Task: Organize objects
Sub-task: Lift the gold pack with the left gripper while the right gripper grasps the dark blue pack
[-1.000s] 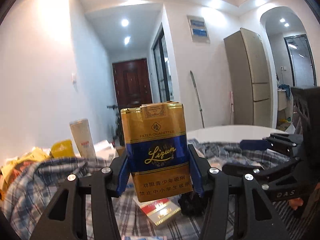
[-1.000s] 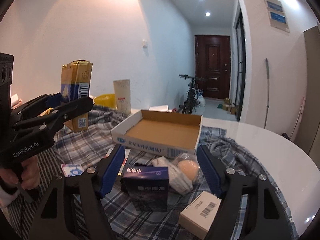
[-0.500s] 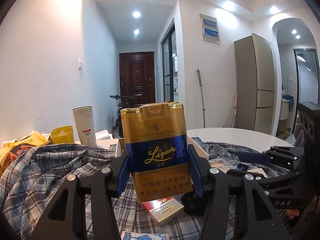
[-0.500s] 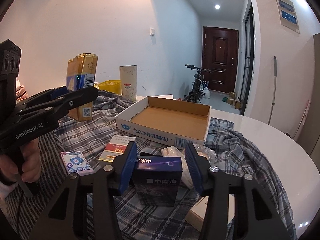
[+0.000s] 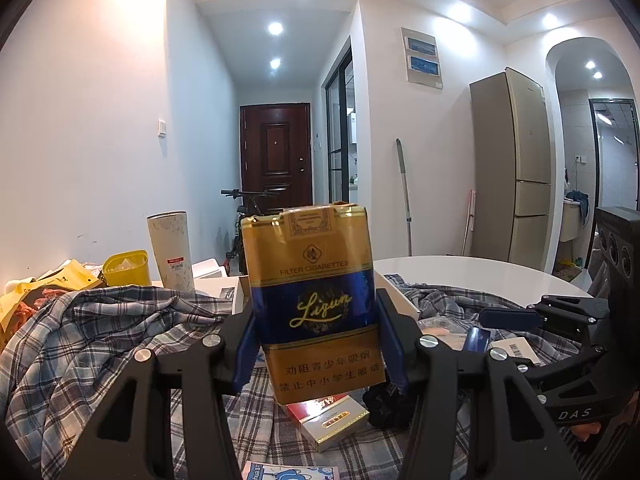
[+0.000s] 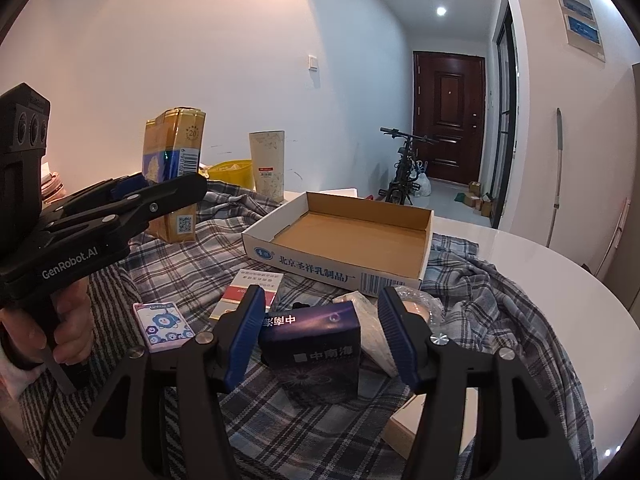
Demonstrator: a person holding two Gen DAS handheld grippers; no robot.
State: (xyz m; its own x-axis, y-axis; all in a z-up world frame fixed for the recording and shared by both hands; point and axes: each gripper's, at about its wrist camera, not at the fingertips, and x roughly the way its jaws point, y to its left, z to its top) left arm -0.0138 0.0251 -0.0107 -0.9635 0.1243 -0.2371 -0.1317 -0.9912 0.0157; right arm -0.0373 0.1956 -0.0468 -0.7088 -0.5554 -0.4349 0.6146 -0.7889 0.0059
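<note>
My left gripper is shut on a gold and blue cigarette pack and holds it upright above the plaid cloth. The right wrist view shows that pack at the left, in the left gripper, with a hand on the handle. My right gripper hangs low over a dark purple cigarette box lying on the cloth. Its jaws are opening. The box lies between the blue pads, with a gap on the right side. An open cardboard tray stands just beyond, with nothing in it.
On the plaid cloth lie a red and white pack, a small cartoon-print packet, a plastic-wrapped item and a white barcoded box. A tall paper tube and yellow container stand behind. The white round table shows at right.
The right gripper's jaws narrowed around the dark purple box, then widened again. The left gripper keeps the gold pack and has only rolled slightly.
</note>
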